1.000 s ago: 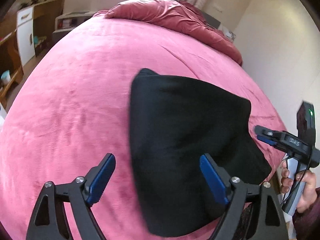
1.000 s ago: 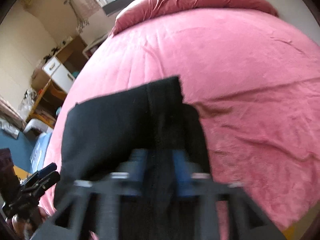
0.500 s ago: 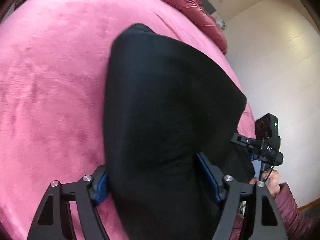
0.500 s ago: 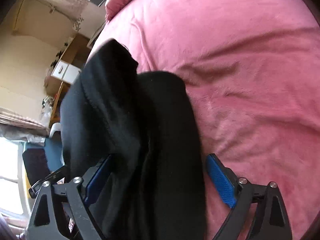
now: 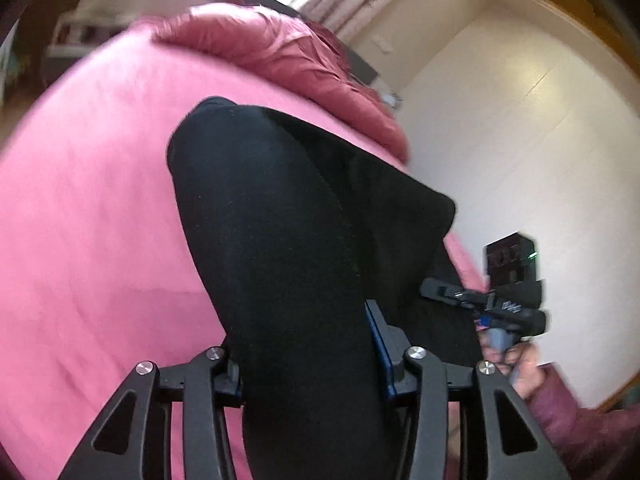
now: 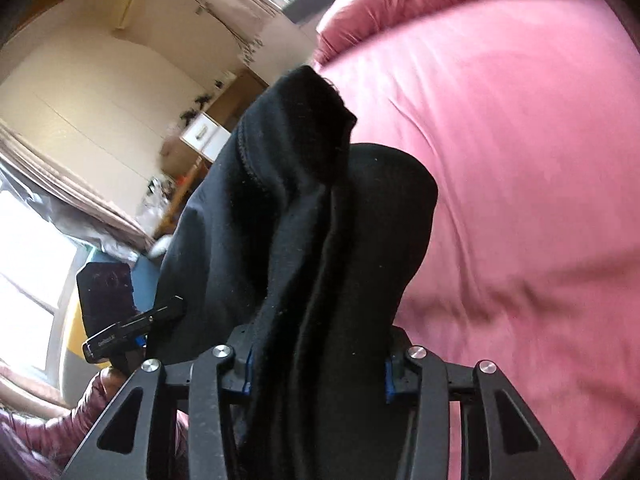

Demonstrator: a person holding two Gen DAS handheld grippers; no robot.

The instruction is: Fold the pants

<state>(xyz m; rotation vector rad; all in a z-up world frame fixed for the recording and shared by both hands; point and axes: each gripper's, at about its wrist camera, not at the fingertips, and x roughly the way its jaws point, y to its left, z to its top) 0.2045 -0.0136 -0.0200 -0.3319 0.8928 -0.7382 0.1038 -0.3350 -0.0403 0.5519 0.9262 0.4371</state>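
The black pants [image 5: 288, 240] are folded into a thick bundle and held up above the pink bed [image 5: 88, 208]. My left gripper [image 5: 306, 344] is shut on one end of the bundle; the cloth fills the gap between its blue pads. My right gripper [image 6: 316, 364] is shut on the other end of the pants [image 6: 304, 220], which rise in front of its camera. The right gripper also shows in the left wrist view [image 5: 480, 300], at the right edge of the cloth. The left gripper shows in the right wrist view [image 6: 132, 328], low on the left.
A crumpled red duvet [image 5: 288, 52] lies along the head of the bed by the window. A white wall [image 5: 520, 140] stands to the right of the bed. Wooden shelves and a white drawer unit [image 6: 204, 136] stand to the left.
Both grippers have closed on the pants and lifted them off the bed. The cloth, flat on the bed a second ago, now hangs bunched between the two grippers.
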